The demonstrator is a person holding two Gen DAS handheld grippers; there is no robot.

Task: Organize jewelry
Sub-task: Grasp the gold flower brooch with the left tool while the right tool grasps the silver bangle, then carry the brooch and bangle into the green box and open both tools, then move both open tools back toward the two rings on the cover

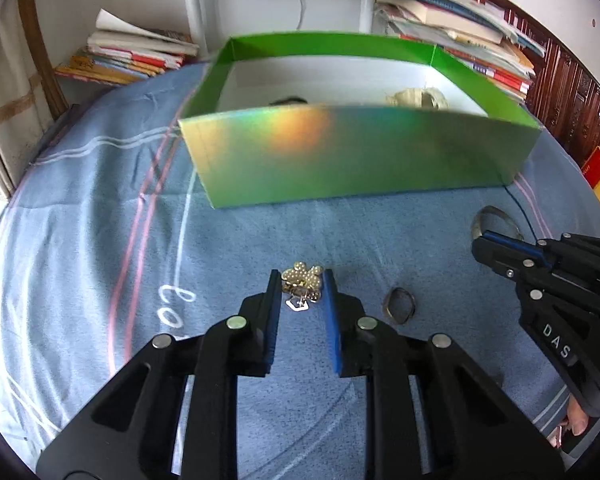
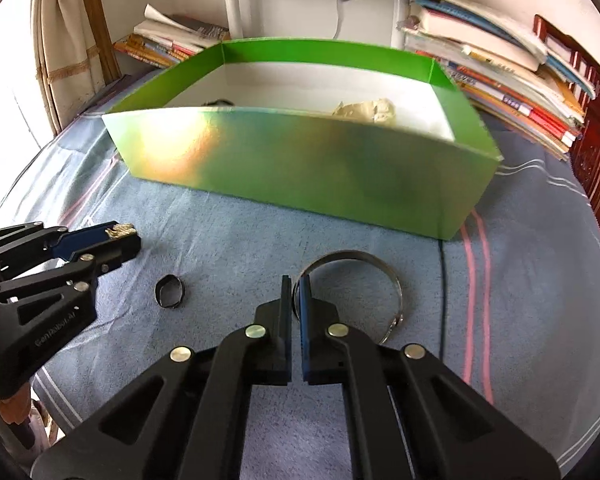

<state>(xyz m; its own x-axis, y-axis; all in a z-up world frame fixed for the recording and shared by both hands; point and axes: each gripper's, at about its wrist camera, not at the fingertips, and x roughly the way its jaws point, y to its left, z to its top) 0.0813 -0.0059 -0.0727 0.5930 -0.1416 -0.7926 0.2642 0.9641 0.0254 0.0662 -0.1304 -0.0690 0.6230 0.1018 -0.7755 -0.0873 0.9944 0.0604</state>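
A pearl-and-gold jewelry piece (image 1: 303, 285) sits between the fingertips of my left gripper (image 1: 302, 280), which is closed on it just above the blue cloth; it also shows in the right wrist view (image 2: 120, 231). My right gripper (image 2: 296, 286) is shut on the rim of a silver bangle (image 2: 380, 272) lying on the cloth; the bangle also shows in the left wrist view (image 1: 496, 216). A small dark ring (image 1: 399, 305) lies on the cloth between the two grippers and also shows in the right wrist view (image 2: 170, 291). A green box (image 1: 352, 152) stands behind, with pale jewelry (image 2: 366, 110) inside.
The blue striped cloth (image 1: 100, 240) covers the surface. Stacks of books (image 2: 508, 80) lie behind the box on the right and another stack (image 1: 132, 56) on the left. A dark thin cable (image 2: 442, 300) runs beside the bangle. Dark wooden furniture (image 1: 572, 92) stands at far right.
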